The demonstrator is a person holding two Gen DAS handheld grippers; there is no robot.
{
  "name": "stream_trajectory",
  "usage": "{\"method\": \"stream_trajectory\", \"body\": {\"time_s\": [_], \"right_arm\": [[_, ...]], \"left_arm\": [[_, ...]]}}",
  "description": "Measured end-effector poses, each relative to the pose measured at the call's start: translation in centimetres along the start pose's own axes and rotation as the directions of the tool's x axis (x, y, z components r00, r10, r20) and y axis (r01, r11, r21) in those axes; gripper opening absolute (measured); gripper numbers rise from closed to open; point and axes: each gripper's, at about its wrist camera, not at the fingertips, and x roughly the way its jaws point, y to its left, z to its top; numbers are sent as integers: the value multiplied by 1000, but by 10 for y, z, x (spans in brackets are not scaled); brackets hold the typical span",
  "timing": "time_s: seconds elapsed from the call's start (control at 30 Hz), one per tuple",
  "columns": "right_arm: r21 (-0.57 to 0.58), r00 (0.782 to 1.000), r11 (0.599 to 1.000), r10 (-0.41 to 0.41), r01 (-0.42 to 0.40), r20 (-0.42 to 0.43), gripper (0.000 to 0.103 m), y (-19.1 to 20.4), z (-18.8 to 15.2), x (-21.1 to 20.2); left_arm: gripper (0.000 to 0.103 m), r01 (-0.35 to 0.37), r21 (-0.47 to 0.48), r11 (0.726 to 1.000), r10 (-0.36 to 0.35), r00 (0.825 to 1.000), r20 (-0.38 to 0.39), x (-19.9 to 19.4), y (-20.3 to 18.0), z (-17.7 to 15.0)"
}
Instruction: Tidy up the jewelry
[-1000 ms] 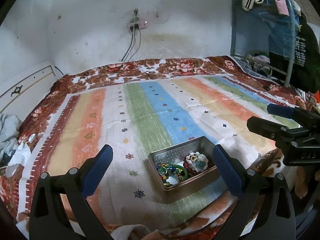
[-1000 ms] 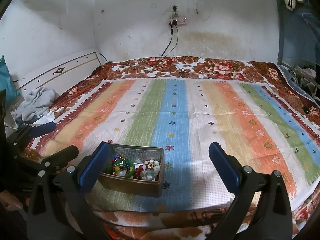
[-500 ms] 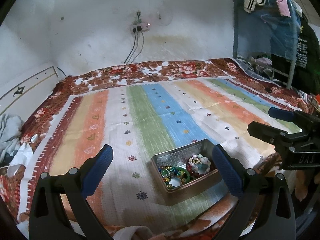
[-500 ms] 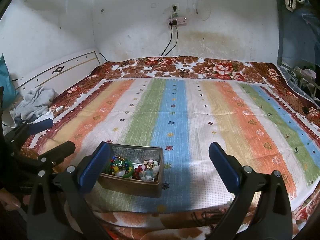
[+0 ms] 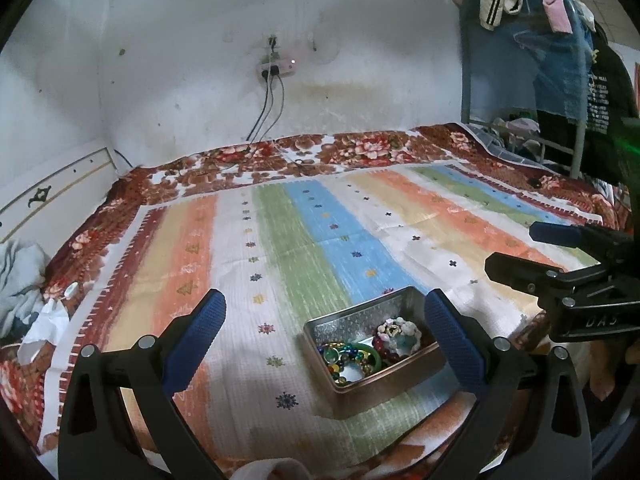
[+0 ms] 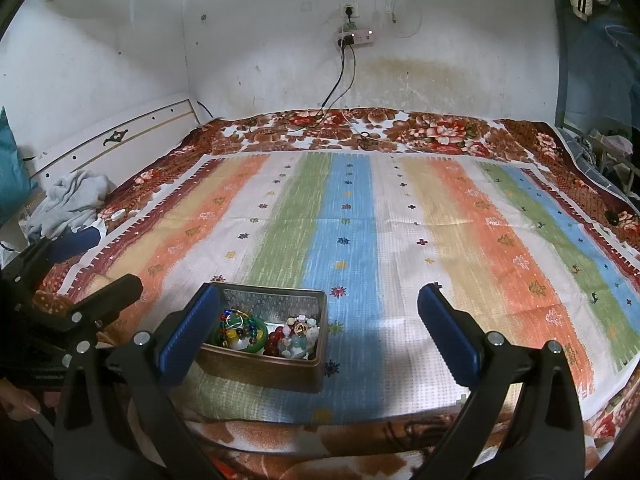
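Note:
A small metal tin (image 5: 360,314) (image 6: 272,372) sits near the front edge of a striped cloth on the bed. Inside lie a green bangle with coloured beads (image 5: 348,356) (image 6: 240,332) and a pale bead bracelet with dark red beads (image 5: 398,332) (image 6: 298,338). My left gripper (image 5: 326,336) hangs open above the near edge, the tin just inside its right finger. My right gripper (image 6: 316,332) is open too, its left finger in front of the tin's left end. Each gripper also shows in the other's view: the right gripper (image 5: 536,248) and the left gripper (image 6: 96,260).
The striped cloth (image 6: 360,232) covers a floral blanket (image 6: 440,132) on the bed. A crumpled grey garment (image 6: 68,200) lies at the left edge. Clothes hang on a rack (image 5: 560,60) at the right. A power strip with cables (image 6: 354,36) hangs on the back wall.
Both grippers have lifted and pulled back slightly, so the tin sits lower in both views. The tin and jewelry have not moved. Both stay open.

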Motion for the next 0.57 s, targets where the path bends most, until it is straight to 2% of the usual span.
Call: {"method": "stream_trajectory", "body": {"time_s": [0.37, 0.57], "right_arm": [[2, 1000, 1000, -2, 2, 0, 98, -1, -1, 1], [1, 1000, 1000, -3, 3, -1, 98, -1, -1, 1]], "left_arm": [[97, 4, -57, 998, -5, 1000, -12, 2, 7, 3], [97, 14, -57, 998, -15, 1000, -12, 2, 8, 2]]}}
